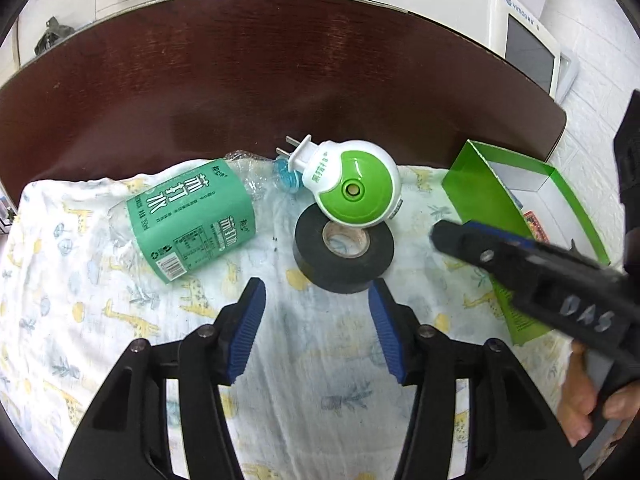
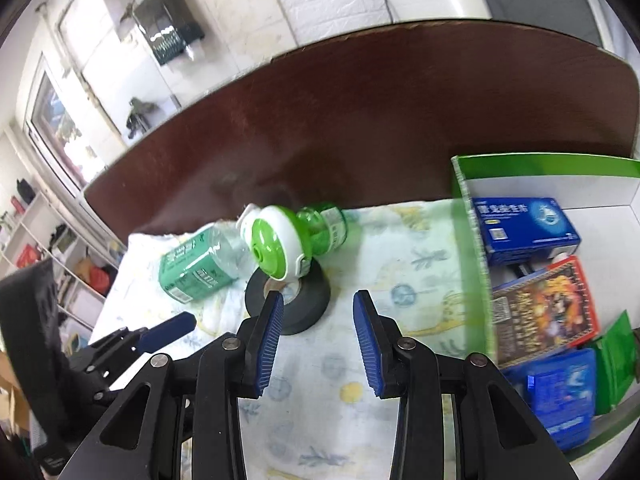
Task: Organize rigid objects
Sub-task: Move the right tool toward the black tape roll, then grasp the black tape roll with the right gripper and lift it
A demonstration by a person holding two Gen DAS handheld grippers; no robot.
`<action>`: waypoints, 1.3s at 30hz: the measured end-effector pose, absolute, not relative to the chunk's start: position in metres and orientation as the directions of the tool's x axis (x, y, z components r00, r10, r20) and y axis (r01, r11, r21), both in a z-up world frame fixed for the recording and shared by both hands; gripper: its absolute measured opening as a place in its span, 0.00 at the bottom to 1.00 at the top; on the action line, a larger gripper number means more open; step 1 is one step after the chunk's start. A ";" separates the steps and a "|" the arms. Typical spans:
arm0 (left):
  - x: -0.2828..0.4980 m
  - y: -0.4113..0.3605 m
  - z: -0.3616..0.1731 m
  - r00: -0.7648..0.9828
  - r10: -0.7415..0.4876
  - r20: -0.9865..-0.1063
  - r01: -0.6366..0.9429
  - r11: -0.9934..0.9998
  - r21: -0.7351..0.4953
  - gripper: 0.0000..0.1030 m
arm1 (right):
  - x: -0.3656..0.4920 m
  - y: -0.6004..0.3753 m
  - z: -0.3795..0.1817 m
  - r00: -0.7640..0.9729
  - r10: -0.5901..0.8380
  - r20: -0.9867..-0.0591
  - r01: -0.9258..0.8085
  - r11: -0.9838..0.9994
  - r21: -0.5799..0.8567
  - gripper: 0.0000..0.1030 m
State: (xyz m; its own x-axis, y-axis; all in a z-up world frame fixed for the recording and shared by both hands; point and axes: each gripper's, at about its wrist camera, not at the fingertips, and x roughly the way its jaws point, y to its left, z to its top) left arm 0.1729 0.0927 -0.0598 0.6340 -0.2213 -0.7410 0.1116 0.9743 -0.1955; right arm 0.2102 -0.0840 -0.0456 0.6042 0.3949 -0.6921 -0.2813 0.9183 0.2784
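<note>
Giraffe-print cloth [image 1: 120,320], tape roll [image 1: 344,256] beside plug-in [image 1: 356,188], both tongs part-open, empty.

Green box [image 2: 472,264] blurred, edge-cropped

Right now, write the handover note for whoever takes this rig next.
Left tool: open, empty, over the patterned cloth just short of the black tape roll.
Right tool: open, empty, between the tape and the green box.
Done: three flat packs lie in the box: a blue one, an orange one, another blue one.
Left on the cloth: the tape roll, the green-and-white plug-in unit leaning on it, and the green-labelled clear bottle lying on its side.
</note>
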 end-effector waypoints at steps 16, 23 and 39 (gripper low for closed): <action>0.215 0.108 -0.085 0.547 -0.373 -0.749 0.139 0.923 -0.359 0.28 | 0.243 -0.058 -0.073 0.555 0.372 -0.744 -0.214 0.928 0.304 0.37; 0.213 0.126 -0.090 0.537 -0.429 -0.726 0.137 0.894 -0.427 0.28 | 0.251 -0.065 -0.083 0.532 0.401 -0.746 -0.198 0.915 0.351 0.37; 0.206 0.124 -0.085 0.534 -0.418 -0.735 0.152 0.902 -0.404 0.26 | 0.260 -0.072 -0.103 0.473 0.476 -0.741 -0.224 0.879 0.421 0.33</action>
